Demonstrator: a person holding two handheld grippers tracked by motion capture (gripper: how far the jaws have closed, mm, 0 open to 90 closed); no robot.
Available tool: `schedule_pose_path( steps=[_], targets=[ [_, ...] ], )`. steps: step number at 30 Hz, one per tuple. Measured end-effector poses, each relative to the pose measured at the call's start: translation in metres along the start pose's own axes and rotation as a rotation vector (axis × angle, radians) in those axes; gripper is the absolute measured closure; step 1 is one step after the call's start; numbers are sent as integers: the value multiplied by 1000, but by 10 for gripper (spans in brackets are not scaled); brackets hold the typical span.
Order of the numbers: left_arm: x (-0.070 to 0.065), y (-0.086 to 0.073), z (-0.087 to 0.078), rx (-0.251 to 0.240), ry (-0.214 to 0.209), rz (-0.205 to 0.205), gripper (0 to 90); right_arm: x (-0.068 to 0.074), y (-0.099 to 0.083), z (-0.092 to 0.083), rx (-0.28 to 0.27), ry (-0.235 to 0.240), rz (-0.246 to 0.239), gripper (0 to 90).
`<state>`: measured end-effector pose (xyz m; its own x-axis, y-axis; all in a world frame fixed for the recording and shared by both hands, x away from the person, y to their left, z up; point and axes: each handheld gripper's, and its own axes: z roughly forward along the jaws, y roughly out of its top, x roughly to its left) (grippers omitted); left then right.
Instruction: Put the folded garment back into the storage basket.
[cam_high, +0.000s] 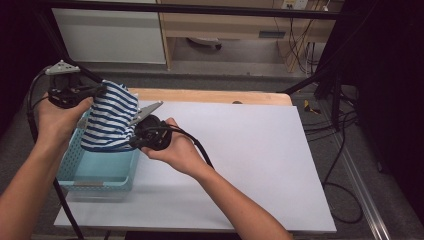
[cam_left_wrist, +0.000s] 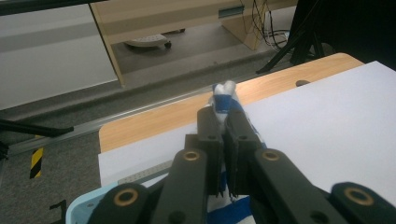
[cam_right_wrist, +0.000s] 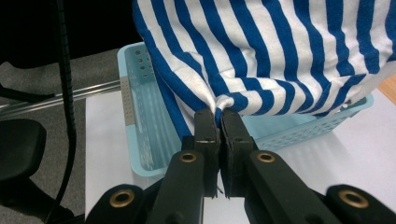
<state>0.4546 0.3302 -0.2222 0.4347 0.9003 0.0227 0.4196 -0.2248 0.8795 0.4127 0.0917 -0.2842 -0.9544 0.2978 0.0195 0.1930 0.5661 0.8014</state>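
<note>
Forearms enter from the near edge. My left gripper (cam_high: 102, 90) and right gripper (cam_high: 134, 136) each have their fingers clamped tight on the blue-and-white striped cloth (cam_high: 111, 116), which I hold stretched above the light blue basket (cam_high: 95, 170). Basket sits at the left edge of the white sheet (cam_high: 250, 150) on the counter (cam_high: 210, 96). Right of the basket, sheet lies bare, wide room.

Striped cloth (cam_right_wrist: 280, 51) pinched (jaws closed), hand-held gripper (cam_right_wrist: 219, 122), blue basket (cam_right_wrist: 140, 121)
</note>
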Motion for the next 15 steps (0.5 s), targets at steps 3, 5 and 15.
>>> schedule_pose_path(
  steps=[3, 5, 15],
  targets=[
    [1, -1, 0, 0, 1, -3, 865, 0, 0, 2, -3, 1, 1, 875],
    [2, -2, -1, 3, 2, -2, 865, 1, 0, 3, -1, 5, 1, 875],
    [6, -5, -2, 9, 6, -9, 865, 2, 0, 7, -2, 9, 2, 875]
  ],
)
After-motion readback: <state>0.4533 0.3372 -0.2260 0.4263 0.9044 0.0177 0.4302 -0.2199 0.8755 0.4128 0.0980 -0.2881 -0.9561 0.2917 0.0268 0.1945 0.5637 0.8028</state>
